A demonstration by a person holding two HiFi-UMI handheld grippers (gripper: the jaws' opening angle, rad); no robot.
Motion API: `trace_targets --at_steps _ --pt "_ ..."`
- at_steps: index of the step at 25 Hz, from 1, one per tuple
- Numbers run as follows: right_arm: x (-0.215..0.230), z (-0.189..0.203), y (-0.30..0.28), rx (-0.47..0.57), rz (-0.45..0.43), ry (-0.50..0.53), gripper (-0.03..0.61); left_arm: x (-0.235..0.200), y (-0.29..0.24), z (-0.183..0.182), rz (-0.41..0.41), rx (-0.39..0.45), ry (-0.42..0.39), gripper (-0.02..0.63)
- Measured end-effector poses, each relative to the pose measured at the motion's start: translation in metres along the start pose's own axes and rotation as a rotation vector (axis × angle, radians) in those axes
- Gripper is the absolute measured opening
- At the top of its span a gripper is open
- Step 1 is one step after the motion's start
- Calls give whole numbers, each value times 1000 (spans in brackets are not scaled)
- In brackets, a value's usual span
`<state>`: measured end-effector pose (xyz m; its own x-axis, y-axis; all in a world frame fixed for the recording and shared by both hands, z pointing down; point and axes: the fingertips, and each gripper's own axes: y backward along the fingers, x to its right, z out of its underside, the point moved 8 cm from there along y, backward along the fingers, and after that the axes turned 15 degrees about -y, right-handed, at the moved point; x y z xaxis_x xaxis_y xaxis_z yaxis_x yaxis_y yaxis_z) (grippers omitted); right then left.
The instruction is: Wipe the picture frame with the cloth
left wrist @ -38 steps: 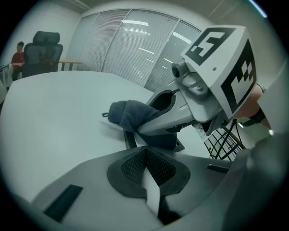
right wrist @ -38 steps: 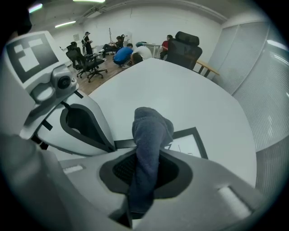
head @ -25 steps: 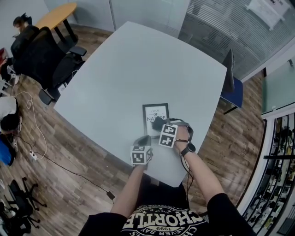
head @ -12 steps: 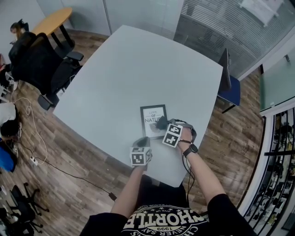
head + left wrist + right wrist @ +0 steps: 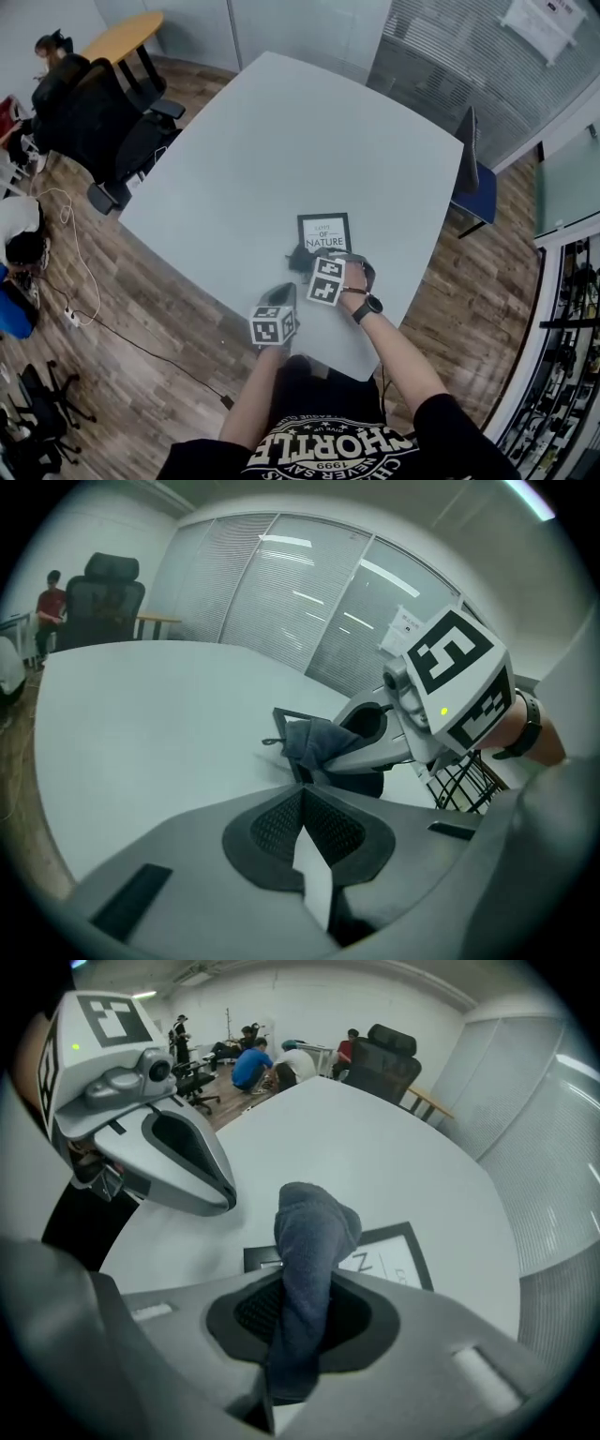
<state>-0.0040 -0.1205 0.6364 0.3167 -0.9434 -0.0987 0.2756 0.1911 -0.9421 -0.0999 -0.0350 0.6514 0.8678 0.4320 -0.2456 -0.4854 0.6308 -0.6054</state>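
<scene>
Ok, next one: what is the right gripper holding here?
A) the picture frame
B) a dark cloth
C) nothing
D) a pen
B: in the right gripper view, the right gripper has its tongs closed on a dark cloth, while the picture frame lies flat on the table beyond it.

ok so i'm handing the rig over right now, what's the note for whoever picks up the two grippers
Right gripper: shut on the cloth, a dark bunch sticking out past the jaws.
Left gripper: shut, nothing in it, held short of the frame near the table's edge.
Picture frame: flat and face up on the table, near the person's side. The cloth sits at its near left corner; contact can't be told.
Done: cloth gripped and brought to the frame.
Left: how much has been wiped doesn't show, so probably best to wipe the whole face and border.
</scene>
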Motion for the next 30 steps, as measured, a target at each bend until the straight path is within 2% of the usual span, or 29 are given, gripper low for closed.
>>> trace_targets --at_steps 3,8,14,19,24,30 --pt "-11 -2 -14 -58 17 83 72 -6 11 8 -21 -7 3 5" --pt "-6 23 -7 -119 68 93 72 -6 14 12 -11 -6 9 5" --pt "18 77 11 -170 126 -37 72 5 6 8 37 10 1 5" --pt "28 96 18 -173 143 -92 72 10 1 3 46 12 -10 5" --pt "22 86 24 -133 136 -82 72 7 4 -1 26 19 4 5" --pt "-12 33 17 -25 52 43 72 -4 13 3 -4 23 36 5"
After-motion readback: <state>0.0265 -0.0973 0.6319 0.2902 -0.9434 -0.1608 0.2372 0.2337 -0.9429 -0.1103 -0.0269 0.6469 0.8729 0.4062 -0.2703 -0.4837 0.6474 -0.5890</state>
